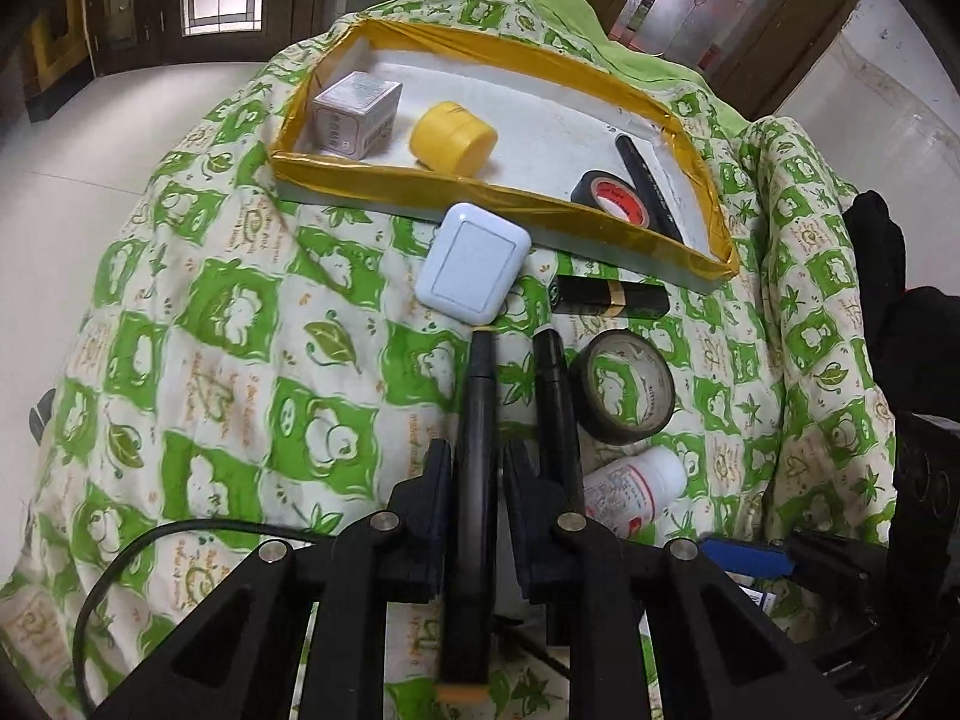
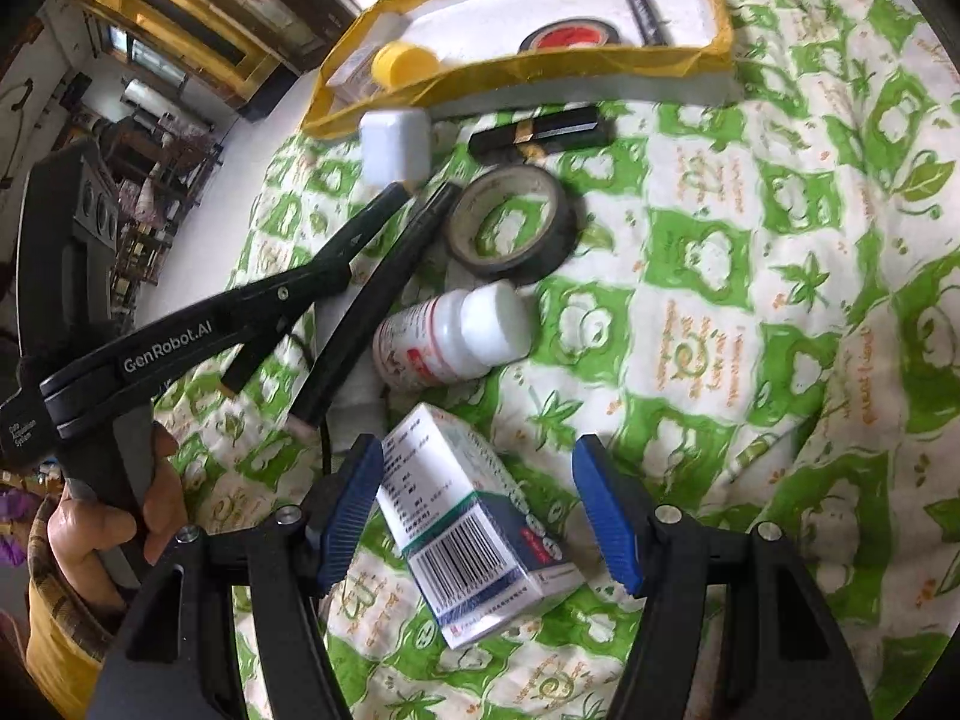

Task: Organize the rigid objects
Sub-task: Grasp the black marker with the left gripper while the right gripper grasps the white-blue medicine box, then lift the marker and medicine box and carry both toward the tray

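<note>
Through the left wrist camera I see my left gripper (image 1: 477,468) clenched on a black pen (image 1: 474,480), whose long axis runs straight along the fingers, its far tip almost touching the pale blue case (image 1: 474,264) lying ahead on the green quilt (image 1: 210,360). A second black pen (image 1: 555,414) lies just right of it, nearly parallel, with a tape roll (image 1: 624,387) and a white bottle (image 1: 636,483) further right. The yellow-rimmed tray (image 1: 480,189) sits beyond the case, straight ahead and far, already holding a small box (image 1: 357,114), a yellow jar (image 1: 453,137), a red-labelled tape (image 1: 612,198) and a dark pen (image 1: 648,186). I judge the carry to be forward over the case, with the pen's length pointing at the tray's near rim. Through the right wrist camera, my right gripper (image 2: 480,516) stands released, its blue pads either side of a medicine carton (image 2: 474,522) without pressing it; the carton lies skewed across the gap. The left gripper (image 2: 372,222) reaches in from the left, and the tray (image 2: 522,69) lies far, nearer to it than to my right.
</note>
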`<state>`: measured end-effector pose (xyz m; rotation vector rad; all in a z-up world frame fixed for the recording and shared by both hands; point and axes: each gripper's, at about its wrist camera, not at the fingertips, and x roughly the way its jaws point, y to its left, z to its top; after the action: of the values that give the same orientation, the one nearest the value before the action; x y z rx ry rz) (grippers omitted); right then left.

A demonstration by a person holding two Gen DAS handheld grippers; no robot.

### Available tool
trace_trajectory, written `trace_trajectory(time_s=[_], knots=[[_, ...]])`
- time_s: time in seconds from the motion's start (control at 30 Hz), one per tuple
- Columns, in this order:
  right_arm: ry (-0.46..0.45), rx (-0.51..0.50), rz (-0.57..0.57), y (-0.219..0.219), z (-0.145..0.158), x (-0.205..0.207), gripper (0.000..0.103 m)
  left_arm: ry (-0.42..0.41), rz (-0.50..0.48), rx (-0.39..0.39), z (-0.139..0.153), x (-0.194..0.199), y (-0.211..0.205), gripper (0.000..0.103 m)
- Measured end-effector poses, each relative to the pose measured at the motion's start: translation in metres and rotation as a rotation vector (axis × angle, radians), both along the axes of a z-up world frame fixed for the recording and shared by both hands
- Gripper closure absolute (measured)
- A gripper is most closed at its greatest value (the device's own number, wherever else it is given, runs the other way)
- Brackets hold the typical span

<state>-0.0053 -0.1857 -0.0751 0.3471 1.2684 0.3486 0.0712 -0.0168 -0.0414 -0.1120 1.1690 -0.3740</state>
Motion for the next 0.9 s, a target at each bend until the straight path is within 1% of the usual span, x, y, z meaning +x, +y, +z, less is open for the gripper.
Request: trace_trajectory(time_s=[0.17,0.27,0.37,0.4,0.43,0.47,0.5,0.57,0.6,0.67,0.77,0.83,0.9], knots=[[0.027,-0.047,0.064,0.015,-0.005,-0.002,0.037,0.002,0.009,0.016,-0.001,0.003,-0.003,0.083],[0.029,-0.073,0.083,0.020,-0.006,-0.002,0.037,-0.004,0.016,0.020,0.001,0.000,0.001,0.083],[0.015,-0.090,0.094,0.025,-0.004,-0.003,0.046,-0.032,0.038,0.008,0.005,-0.001,0.006,0.083],[0.003,-0.079,0.096,0.025,-0.002,-0.003,0.053,-0.043,0.051,-0.006,0.007,0.000,0.009,0.083],[-0.024,-0.059,0.097,0.025,0.003,-0.004,0.067,-0.058,0.065,-0.015,0.008,0.000,0.011,0.083],[-0.040,-0.055,0.092,0.026,0.006,-0.005,0.070,-0.065,0.076,-0.022,0.009,0.000,0.014,0.083],[-0.056,-0.062,0.077,0.024,0.009,-0.006,0.070,-0.066,0.084,-0.029,0.010,0.001,0.017,0.083],[-0.065,-0.052,0.052,0.019,0.010,-0.005,0.070,-0.043,0.086,-0.034,0.006,0.005,0.018,0.083],[-0.055,-0.035,0.042,0.016,0.009,-0.004,0.069,-0.035,0.083,-0.027,0.004,0.006,0.017,0.083],[-0.028,-0.011,0.035,0.012,0.006,-0.002,0.069,-0.005,0.045,-0.007,-0.001,0.006,0.008,0.083],[0.022,-0.018,0.050,0.010,0.000,-0.001,0.068,-0.008,0.009,0.050,-0.003,0.004,-0.002,0.082],[0.042,-0.040,0.064,0.011,-0.004,-0.003,0.067,-0.001,0.010,0.064,-0.005,0.005,-0.004,0.082],[0.056,-0.049,0.077,0.013,-0.006,-0.004,0.067,0.038,0.026,0.073,-0.012,0.009,-0.002,0.082]])
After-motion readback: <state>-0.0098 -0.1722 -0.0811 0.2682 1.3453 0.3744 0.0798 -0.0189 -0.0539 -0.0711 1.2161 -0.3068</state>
